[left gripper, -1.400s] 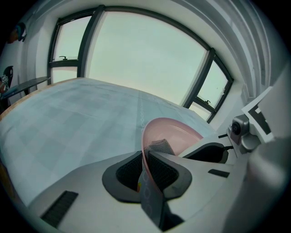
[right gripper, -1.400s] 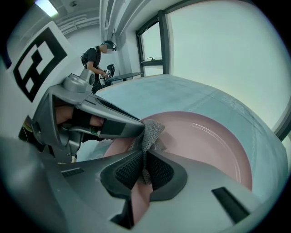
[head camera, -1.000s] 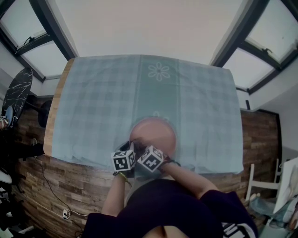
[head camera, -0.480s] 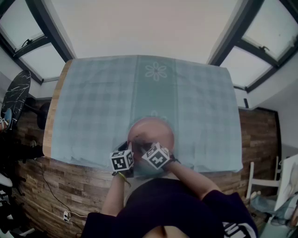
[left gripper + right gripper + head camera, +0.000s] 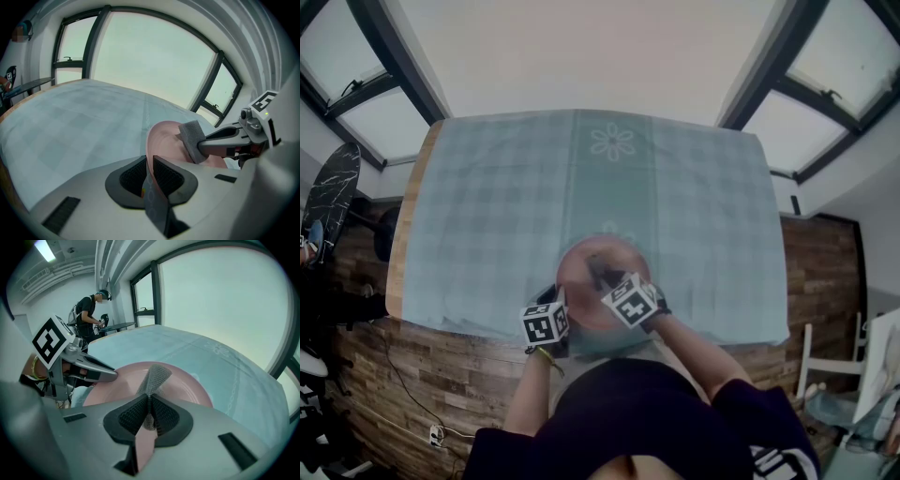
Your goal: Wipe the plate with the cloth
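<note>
Plate (image 5: 609,267) sits at the near edge of the surface (image 5: 487,206). The left gripper's (image 5: 149,171) jaws are clamped on its rim. The right gripper's (image 5: 150,411) jaws pinch a grey cloth (image 5: 156,377), pressed against the plate's face.

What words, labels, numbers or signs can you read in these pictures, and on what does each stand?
No words or numbers can be read.
Left marker cube: black-and-white square pattern, no letters.
Right marker cube: the same.
Tablecloth: flower motif, no text.
Sleeve: white print, cut off, unreadable.
</note>
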Demonstrator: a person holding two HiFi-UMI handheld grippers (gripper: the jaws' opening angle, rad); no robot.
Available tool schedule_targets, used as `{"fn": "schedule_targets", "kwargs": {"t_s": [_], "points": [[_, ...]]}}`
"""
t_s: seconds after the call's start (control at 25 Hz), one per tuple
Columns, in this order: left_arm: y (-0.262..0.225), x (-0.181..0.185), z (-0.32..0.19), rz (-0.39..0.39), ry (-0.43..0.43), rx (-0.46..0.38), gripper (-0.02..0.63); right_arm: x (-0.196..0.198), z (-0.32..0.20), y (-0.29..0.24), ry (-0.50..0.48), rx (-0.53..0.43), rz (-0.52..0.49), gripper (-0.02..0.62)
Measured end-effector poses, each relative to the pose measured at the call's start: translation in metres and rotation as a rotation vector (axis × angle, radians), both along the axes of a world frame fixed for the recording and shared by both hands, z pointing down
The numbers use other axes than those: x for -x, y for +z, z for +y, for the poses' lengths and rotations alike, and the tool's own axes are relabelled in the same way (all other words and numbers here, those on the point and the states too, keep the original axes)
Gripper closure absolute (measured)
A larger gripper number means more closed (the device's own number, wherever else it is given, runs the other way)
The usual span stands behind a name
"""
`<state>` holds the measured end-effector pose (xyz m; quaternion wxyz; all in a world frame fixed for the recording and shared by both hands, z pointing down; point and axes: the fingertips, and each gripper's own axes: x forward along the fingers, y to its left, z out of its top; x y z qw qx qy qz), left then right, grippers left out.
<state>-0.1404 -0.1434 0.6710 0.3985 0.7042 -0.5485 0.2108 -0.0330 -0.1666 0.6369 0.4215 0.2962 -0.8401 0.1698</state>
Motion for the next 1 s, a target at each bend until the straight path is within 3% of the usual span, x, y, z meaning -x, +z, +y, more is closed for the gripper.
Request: {"fn": "schedule_targets", "kwargs": {"t_s": [0.48, 1.0], "points": [[0.002, -0.001, -0.002, 0.013, 0.008, 0.001, 0.554, -0.043, -0.041, 0.010, 0.071, -0.047, 0.115, 0.560], [0.002, -0.002, -0.002, 0.020, 0.010, 0.001, 0.554, -0.057, -0.036, 0.028, 0.071, -0.033, 0.218, 0.560]]}}
